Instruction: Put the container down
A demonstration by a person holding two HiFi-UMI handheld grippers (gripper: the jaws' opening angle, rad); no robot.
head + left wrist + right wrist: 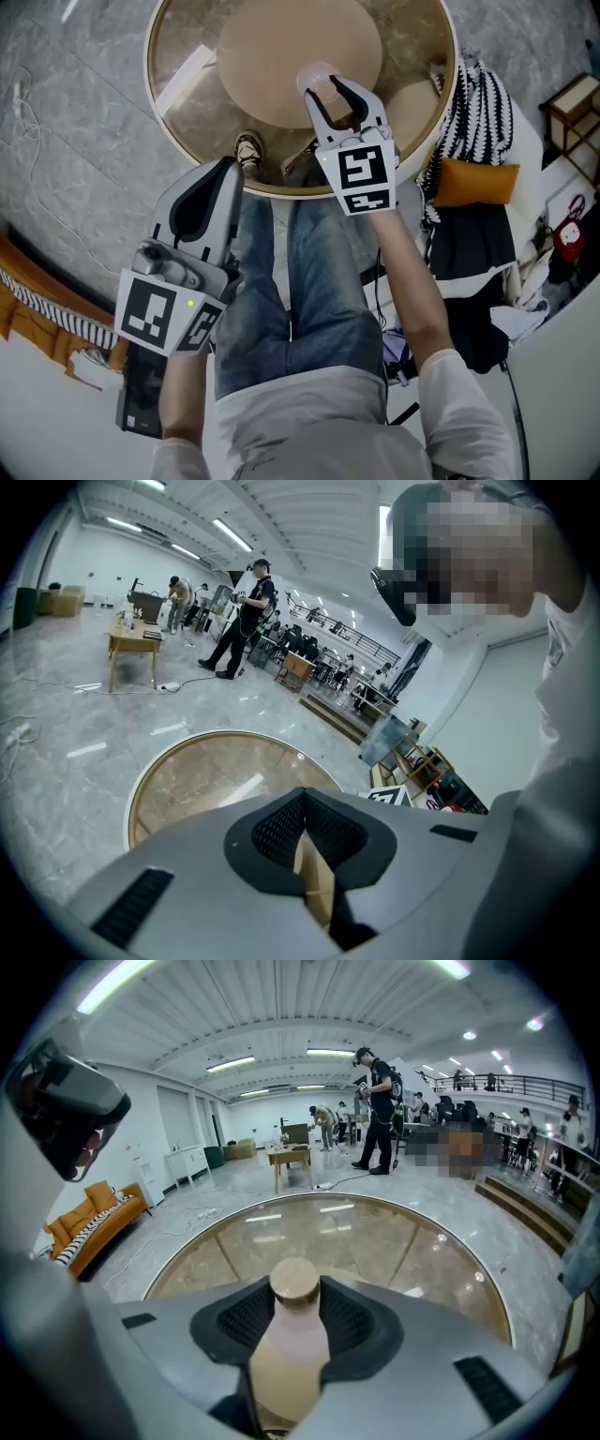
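The container (pixel 289 1340) is a pale, frosted bottle with a round wooden lid (pixel 294 1280). My right gripper (pixel 292 1321) is shut on its neck, with the lid poking up between the pads. In the head view the right gripper (pixel 343 101) holds the container (pixel 316 79) above the near side of a round glass table (pixel 159 103). My left gripper (pixel 201 204) is shut on nothing, low at the left over the person's thigh. In its own view the left gripper (pixel 306 839) points over the glass table (pixel 141 789).
The glass table (pixel 375 1206) has a round tan base (pixel 281 47) under it. The person's jeans-clad legs (pixel 281 281) sit at its near edge. A striped cloth (pixel 480 108) and an orange cushion (pixel 476 182) lie to the right. An orange sofa (pixel 94 1213) and people (pixel 379 1110) are farther off.
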